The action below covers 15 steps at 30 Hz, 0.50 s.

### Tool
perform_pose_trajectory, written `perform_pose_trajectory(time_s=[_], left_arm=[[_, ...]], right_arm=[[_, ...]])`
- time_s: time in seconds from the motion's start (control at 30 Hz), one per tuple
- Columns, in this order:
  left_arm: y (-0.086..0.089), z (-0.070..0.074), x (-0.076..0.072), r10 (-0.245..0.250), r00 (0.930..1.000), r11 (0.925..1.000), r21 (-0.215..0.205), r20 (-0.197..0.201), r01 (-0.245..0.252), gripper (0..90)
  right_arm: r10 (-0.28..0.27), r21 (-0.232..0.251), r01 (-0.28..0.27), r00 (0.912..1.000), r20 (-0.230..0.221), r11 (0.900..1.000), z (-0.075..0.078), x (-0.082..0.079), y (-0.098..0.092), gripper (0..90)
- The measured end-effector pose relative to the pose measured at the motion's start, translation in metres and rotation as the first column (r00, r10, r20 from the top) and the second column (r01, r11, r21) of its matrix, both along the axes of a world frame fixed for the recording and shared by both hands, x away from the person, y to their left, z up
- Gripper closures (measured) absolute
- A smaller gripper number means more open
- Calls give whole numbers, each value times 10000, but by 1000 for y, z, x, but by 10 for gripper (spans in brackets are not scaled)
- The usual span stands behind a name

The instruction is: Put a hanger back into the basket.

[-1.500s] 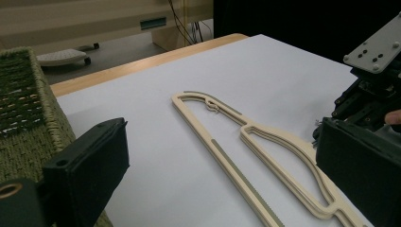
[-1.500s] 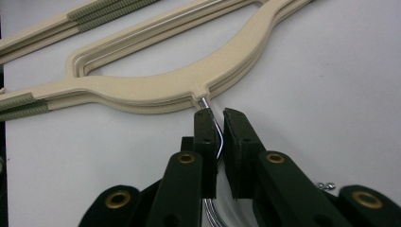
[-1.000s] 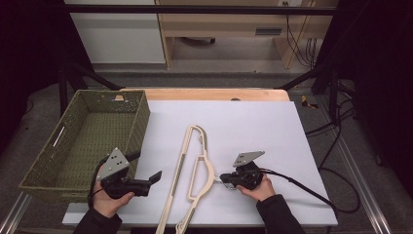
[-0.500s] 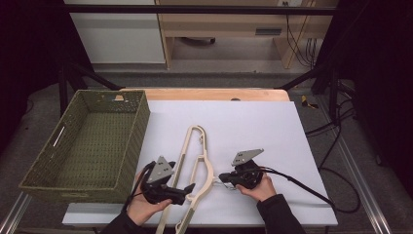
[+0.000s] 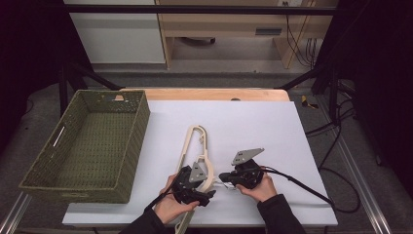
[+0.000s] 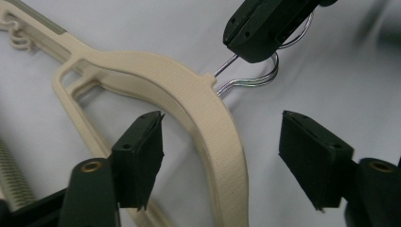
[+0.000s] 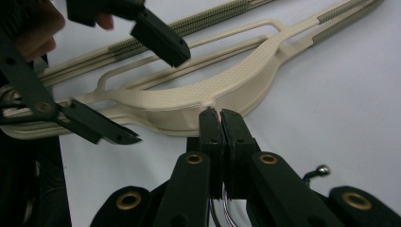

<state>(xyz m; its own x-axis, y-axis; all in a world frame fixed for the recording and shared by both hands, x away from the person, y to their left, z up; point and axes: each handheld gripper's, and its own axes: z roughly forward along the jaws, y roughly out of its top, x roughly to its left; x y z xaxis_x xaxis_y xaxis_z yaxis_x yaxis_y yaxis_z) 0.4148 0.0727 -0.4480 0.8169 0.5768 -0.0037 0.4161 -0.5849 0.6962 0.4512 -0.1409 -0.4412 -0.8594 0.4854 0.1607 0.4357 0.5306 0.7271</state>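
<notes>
Hanger [image 5: 197,146] lying on the table [image 5: 272,126], right gripper [image 5: 225,176] pinching its wire hook [image 6: 257,80], left gripper [image 6: 220,156] gaping wide astride its shoulder, wicker basket [image 5: 44,183] waiting empty.

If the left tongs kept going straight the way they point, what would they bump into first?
Most likely the cream hanger. The left tongs are open, with the hanger's curved shoulder running between the jaws, so they would probably meet that first. The right tongs, holding the metal hook, lie just beyond.

Left gripper [image 6: 220,161] jaws spread astride cream hanger [image 6: 208,118].
</notes>
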Motion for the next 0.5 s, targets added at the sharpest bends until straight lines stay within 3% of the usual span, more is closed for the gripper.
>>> perform_pose_trajectory(time_s=[0.2, 0.5], left_arm=[[-4, -8, 4, 11, 9988, 9999, 123, -493, -5, 490], [-3, -10, 5, 253, 9956, 9995, 183, -902, -238, 648]], right_arm=[[-75, -124, 75, 10000, 10, 9999, 3, -2, 1, 886], [-88, -121, 89, 9999, 67, 9999, 8, -4, 1, 886]])
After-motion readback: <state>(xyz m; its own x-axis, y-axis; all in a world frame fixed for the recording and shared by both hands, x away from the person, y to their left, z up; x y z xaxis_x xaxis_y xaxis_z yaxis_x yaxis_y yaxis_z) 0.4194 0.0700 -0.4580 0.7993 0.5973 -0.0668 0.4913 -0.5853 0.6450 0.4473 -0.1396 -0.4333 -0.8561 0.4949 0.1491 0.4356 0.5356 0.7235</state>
